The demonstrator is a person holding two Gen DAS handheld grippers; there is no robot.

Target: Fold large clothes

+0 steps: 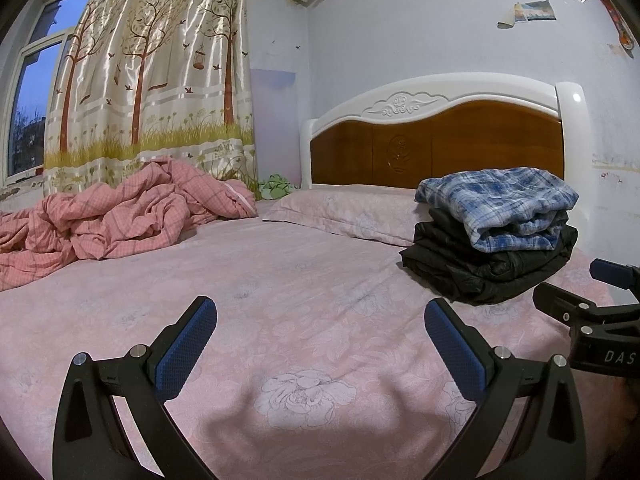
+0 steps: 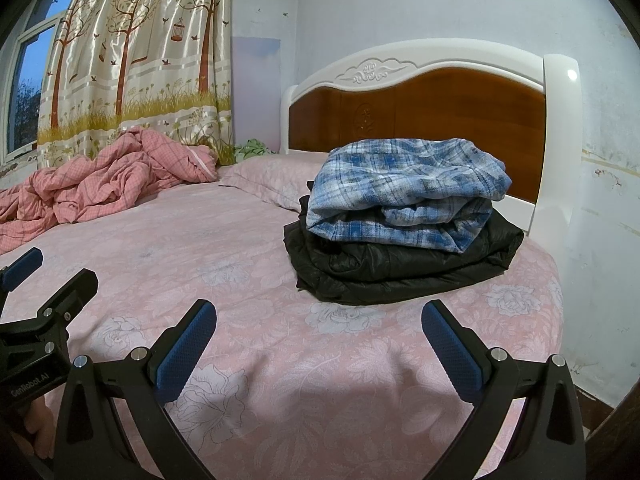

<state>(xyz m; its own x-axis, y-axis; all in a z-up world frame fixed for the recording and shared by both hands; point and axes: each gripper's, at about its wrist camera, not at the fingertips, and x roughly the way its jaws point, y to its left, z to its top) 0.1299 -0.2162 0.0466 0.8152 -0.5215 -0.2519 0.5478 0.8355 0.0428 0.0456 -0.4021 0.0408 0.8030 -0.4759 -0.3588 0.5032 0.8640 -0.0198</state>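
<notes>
A folded blue plaid garment (image 2: 404, 192) lies on top of a folded black jacket (image 2: 400, 260) on the pink flowered bed sheet (image 2: 256, 264), near the headboard on the right. The same stack shows in the left wrist view, plaid (image 1: 500, 204) over black (image 1: 480, 272). My left gripper (image 1: 320, 344) is open and empty, held above the bare sheet (image 1: 280, 280) to the left of the stack. My right gripper (image 2: 319, 344) is open and empty, just in front of the stack. Each gripper shows at the edge of the other's view, the right one (image 1: 600, 300) and the left one (image 2: 40, 292).
A crumpled pink checked quilt (image 1: 112, 216) lies at the far left of the bed under a tree-print curtain (image 1: 152, 72). A pink pillow (image 1: 348, 208) lies before the wood and white headboard (image 1: 440, 136). The bed's right edge meets a wall (image 2: 600, 200).
</notes>
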